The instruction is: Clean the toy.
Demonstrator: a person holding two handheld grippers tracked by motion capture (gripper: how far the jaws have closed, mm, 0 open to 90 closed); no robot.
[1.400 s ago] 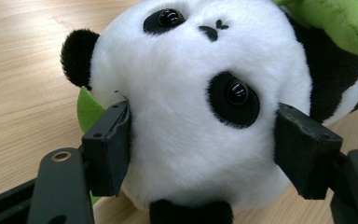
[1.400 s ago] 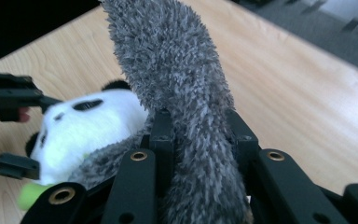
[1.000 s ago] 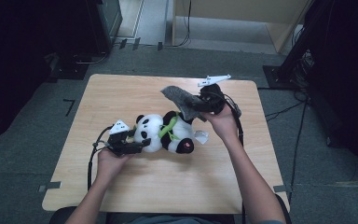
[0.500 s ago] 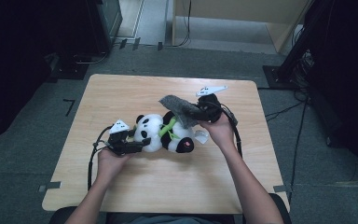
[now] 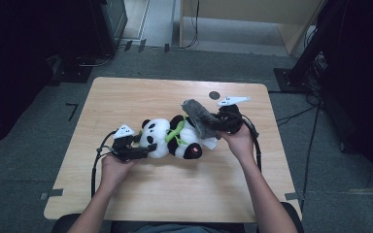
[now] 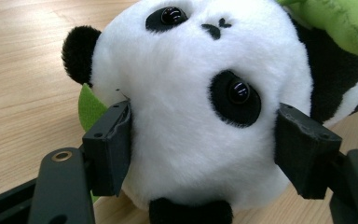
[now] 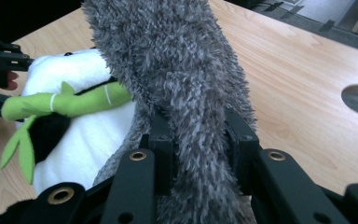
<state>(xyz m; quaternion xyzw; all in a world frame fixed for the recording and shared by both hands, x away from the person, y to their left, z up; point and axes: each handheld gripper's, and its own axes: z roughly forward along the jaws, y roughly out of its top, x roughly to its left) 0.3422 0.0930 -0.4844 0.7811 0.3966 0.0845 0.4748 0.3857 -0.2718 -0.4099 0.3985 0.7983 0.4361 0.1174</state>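
**Inspector:** Two grippers are working one panda (image 5: pixel 172 138) lying on its side mid-worktop (image 5: pixel 175 194). The left gripper (image 5: pixel 143 151) is standing wide around the head, both pads against the fur in the left gripper view (image 6: pixel 114 149). The right gripper (image 5: pixel 218 124) is clamping narrow on a grey cloth (image 5: pixel 199 116), which is hanging over the panda's body.

**Assessor:** What is likely to go wrong?

**Inspector:** The head grip is looking light. Soft, round plush may be squirming out if the cloth drags across it, and the toy would be rolling. The cloth is also bunching between the right pads (image 7: pixel 161 149); a pull could be slipping it free.

**Assessor:** Anything in the way?

**Inspector:** The green bamboo sprig (image 7: pixel 70 102) is sticking out just beside the cloth and could be snagging its pile. A round hole (image 5: pixel 214 95) is sitting in the worktop behind the right gripper, apart from the work. Cables are trailing from both grippers toward the person's forearms, near the toy.
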